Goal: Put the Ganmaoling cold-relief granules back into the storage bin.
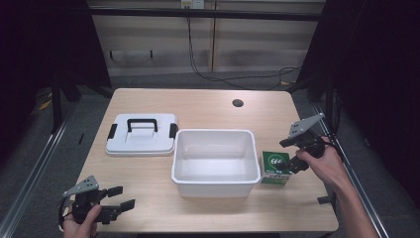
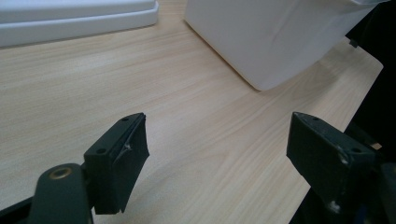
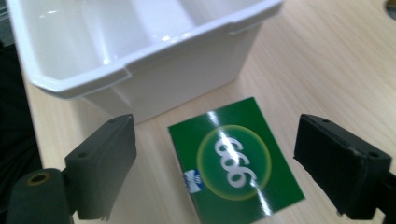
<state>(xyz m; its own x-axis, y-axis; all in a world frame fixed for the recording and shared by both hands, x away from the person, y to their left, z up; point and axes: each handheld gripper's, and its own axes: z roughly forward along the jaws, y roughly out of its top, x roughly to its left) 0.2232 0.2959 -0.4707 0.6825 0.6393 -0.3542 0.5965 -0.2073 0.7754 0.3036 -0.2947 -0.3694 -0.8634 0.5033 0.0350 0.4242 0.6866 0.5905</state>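
Light wood worktop [image 1: 208,101] carried everything, with a dark round hole [image 1: 237,103] near its far edge. White open bin [image 1: 216,161] sat at centre, nothing visible inside. White lid [image 1: 142,134] with black handle and side clips lay flat just beside the bin's left side, a narrow gap between them. Green box [image 1: 275,167] marked "666" stood just beside the bin's right wall; touching or not could not be told.

Left tool [image 1: 119,204] was at the near left corner of the worktop, held by a hand [image 1: 81,221], jaws spread, released, nothing between them. Right tool [image 1: 291,154] was at the right, held by a hand [image 1: 324,161], hanging over the green box.

The high view hid the right tool's jaw gap behind the hand; the right gripper view showed the right tool [image 3: 215,154] with jaws wide apart, released, the box [image 3: 236,163] lying between and below them, clear of both pads. That view also read the "666" print and the bin's rim [image 3: 116,65], both cut off at frame edges.

The left gripper view showed bare wood between the left tool's [image 2: 217,144] open jaws, the bin's outer wall [image 2: 275,37] ahead and the lid's edge [image 2: 74,21] cut off at top left. Small print on the box was too blurred to read.
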